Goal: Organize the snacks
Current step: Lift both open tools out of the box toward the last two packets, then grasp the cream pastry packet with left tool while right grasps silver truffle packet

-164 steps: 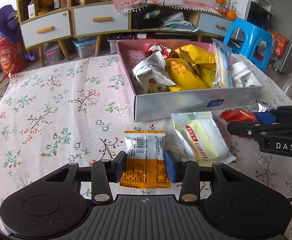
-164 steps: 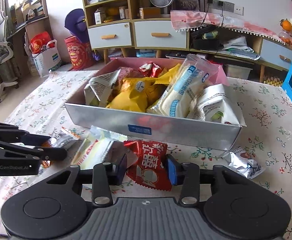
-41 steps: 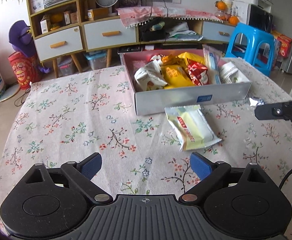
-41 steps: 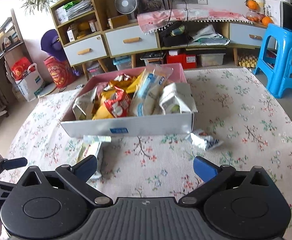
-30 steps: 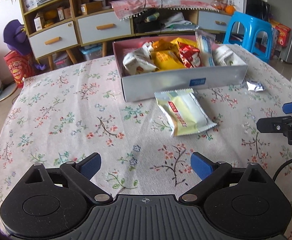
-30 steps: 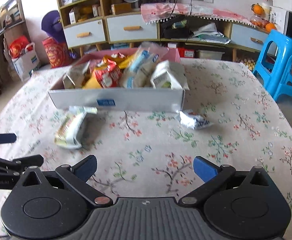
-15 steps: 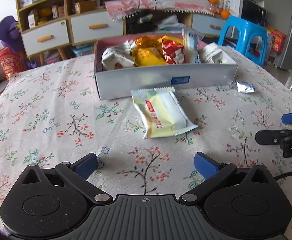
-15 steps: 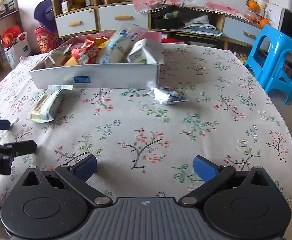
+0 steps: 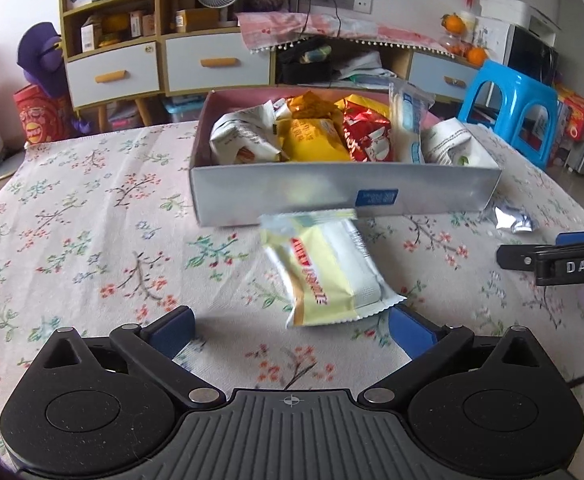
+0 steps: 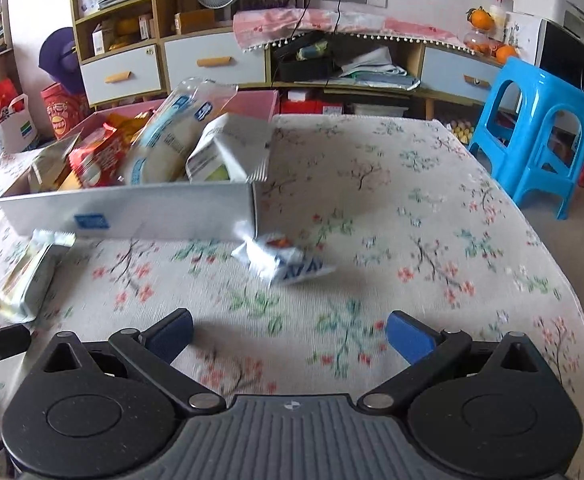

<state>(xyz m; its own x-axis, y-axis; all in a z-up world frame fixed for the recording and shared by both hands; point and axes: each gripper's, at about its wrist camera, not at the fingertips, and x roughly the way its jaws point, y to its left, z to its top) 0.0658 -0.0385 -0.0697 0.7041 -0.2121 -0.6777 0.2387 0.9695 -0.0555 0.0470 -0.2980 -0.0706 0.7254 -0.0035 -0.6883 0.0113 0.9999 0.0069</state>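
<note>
A silver box (image 9: 344, 188) full of snack packets stands on the flowered table; it also shows in the right wrist view (image 10: 132, 210). A pale yellow snack packet (image 9: 324, 268) lies in front of the box, just ahead of my open, empty left gripper (image 9: 290, 330); it also shows at the left of the right wrist view (image 10: 28, 276). A small silver-blue packet (image 10: 282, 260) lies by the box's right corner, ahead of my open, empty right gripper (image 10: 290, 330); it also shows in the left wrist view (image 9: 514, 220). The right gripper also shows there at the right edge (image 9: 556, 256).
The flowered tablecloth (image 9: 72, 220) covers the table. A blue plastic stool (image 10: 532, 136) stands off the table's right side. Drawers and shelves (image 9: 152, 64) line the back wall. The table's right edge (image 10: 552, 248) is near the right gripper.
Both grippers have moved forward toward the table's packets, the left to the yellow packet, the right to the silver-blue one. Both stay open and empty.
</note>
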